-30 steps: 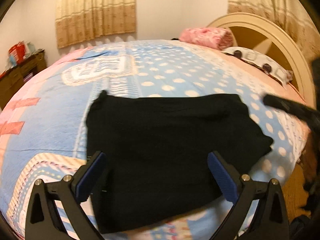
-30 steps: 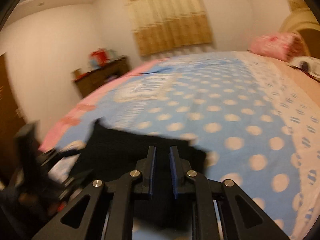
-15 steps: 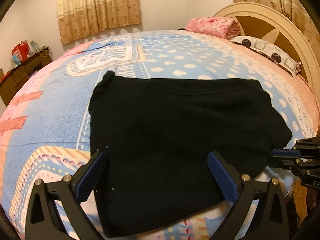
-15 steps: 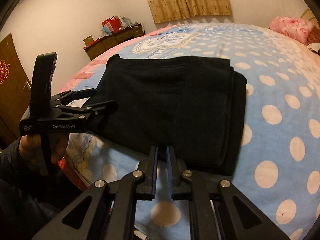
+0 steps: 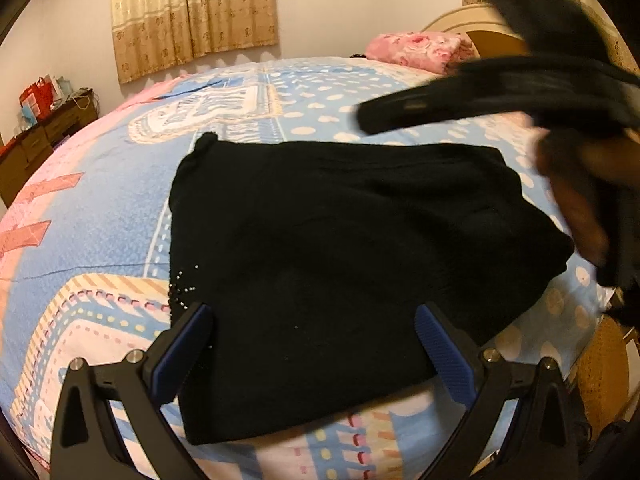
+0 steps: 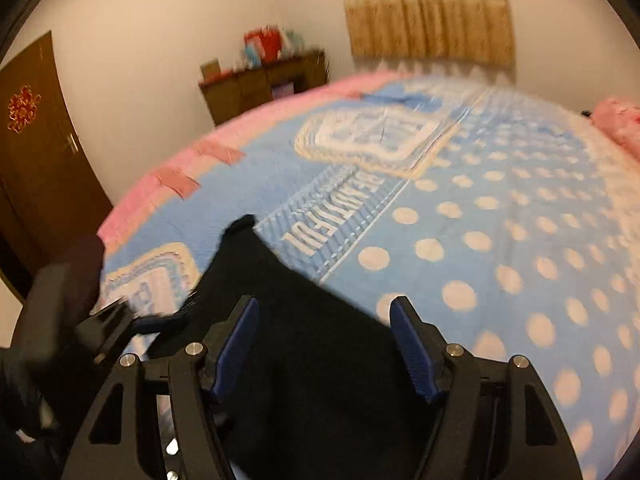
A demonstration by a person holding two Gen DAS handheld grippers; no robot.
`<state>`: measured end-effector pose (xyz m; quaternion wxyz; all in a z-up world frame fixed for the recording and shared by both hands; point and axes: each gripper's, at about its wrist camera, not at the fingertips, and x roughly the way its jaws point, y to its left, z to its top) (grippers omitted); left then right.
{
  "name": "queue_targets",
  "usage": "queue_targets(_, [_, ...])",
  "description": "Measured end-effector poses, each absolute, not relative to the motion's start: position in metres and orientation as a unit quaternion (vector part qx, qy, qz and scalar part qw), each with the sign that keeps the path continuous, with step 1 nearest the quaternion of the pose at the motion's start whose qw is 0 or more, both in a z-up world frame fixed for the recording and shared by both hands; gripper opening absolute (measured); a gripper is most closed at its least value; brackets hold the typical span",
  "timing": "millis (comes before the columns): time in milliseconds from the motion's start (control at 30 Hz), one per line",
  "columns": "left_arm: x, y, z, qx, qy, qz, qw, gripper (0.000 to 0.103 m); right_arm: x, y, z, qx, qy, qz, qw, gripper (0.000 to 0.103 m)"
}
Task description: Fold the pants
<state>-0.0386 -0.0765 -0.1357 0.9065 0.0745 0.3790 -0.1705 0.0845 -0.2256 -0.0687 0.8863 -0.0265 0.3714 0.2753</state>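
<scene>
A home bedroom: patterned bed [image 5: 120,200], arched headboard [image 5: 452,26], curtains [image 5: 192,12], wooden dresser [image 6: 264,84].

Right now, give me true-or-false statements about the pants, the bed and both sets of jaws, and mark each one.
1. The black pants lie folded on the blue dotted bedspread. True.
2. The left gripper has its jaws shut on the pants. False: its jaws stand open and clamp nothing.
3. The right gripper has open jaws. True: they have just been opening, gripping nothing.
4. A pink floral bundle sits on the wooden cabinet. False: it lies on the bed by the headboard.
</scene>
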Motion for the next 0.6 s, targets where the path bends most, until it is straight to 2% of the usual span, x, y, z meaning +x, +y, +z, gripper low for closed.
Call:
queue_targets(33, [-0.039, -0.077, -0.137, 0.076, 0.379, -0.171, 0.906, 0.103, 0.096, -0.224, -0.073, -0.022, 0.384, 0.278, 0.880, 0.069])
queue_targets(67, [-0.039, -0.077, -0.137, 0.078, 0.379, -0.170, 0.906, 0.103, 0.112, -0.219, -0.083, -0.015, 0.417, 0.290, 0.861, 0.063])
queue_targets(100, [-0.039, -0.077, -0.137, 0.079, 0.380, -0.170, 0.906, 0.103, 0.119, -0.218, -0.091, -0.008, 0.435, 0.300, 0.849, 0.055])
queue_targets(133, [-0.037, -0.078, -0.137, 0.078, 0.381, -0.171, 0.905, 0.103, 0.116, -0.216, -0.097, -0.001, 0.444, 0.308, 0.841, 0.040])
queue_targets(167, [-0.037, -0.078, -0.138, 0.076, 0.384, -0.172, 0.904, 0.103, 0.120, -0.213, -0.103, 0.003, 0.457, 0.322, 0.829, 0.033])
queue_targets(233, [-0.033, -0.077, -0.138, 0.070, 0.389, -0.174, 0.902, 0.103, 0.118, -0.210, -0.107, -0.001, 0.460, 0.326, 0.826, 0.029])
queue_targets(267, [-0.032, -0.076, -0.138, 0.067, 0.391, -0.175, 0.901, 0.103, 0.116, -0.211, -0.106, 0.001, 0.459, 0.328, 0.826, 0.021])
queue_targets(367, [-0.030, -0.076, -0.139, 0.065, 0.393, -0.176, 0.900, 0.103, 0.114, -0.214, -0.105, 0.003, 0.452, 0.324, 0.831, 0.007])
queue_targets(600, [-0.030, -0.079, -0.142, 0.071, 0.393, -0.176, 0.900, 0.103, 0.125, -0.212, -0.106, -0.028, 0.443, 0.280, 0.851, 0.003])
